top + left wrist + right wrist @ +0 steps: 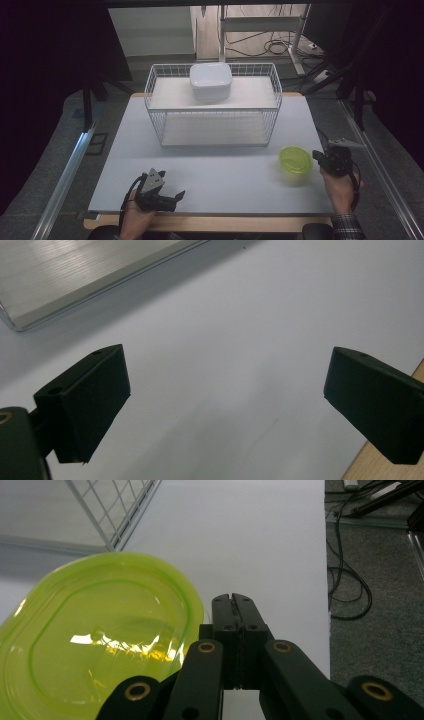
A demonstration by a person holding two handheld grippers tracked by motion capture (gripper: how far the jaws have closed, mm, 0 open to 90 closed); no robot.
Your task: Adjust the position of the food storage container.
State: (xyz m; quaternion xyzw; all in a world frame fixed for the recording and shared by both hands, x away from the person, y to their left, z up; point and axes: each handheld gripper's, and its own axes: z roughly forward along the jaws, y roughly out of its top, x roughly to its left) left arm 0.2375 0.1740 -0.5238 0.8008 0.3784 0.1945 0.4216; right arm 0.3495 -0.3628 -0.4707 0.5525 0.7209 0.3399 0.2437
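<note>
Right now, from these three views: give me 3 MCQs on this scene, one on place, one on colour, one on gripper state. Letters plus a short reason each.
1. Where does the white lidded container sit?
A. on the wire basket's top shelf
B. on the table beside the basket
C. in the left gripper

2. What colour is the translucent container by the right gripper?
A. blue
B. yellow-green
C. red

3. How do the left gripper's jaws stand?
A. shut on the lid
B. shut, empty
C. open, empty

Key:
1 A, the high view shows it on the upper shelf.
2 B, both views show it lime.
3 C, bare table shows between its jaws.
</note>
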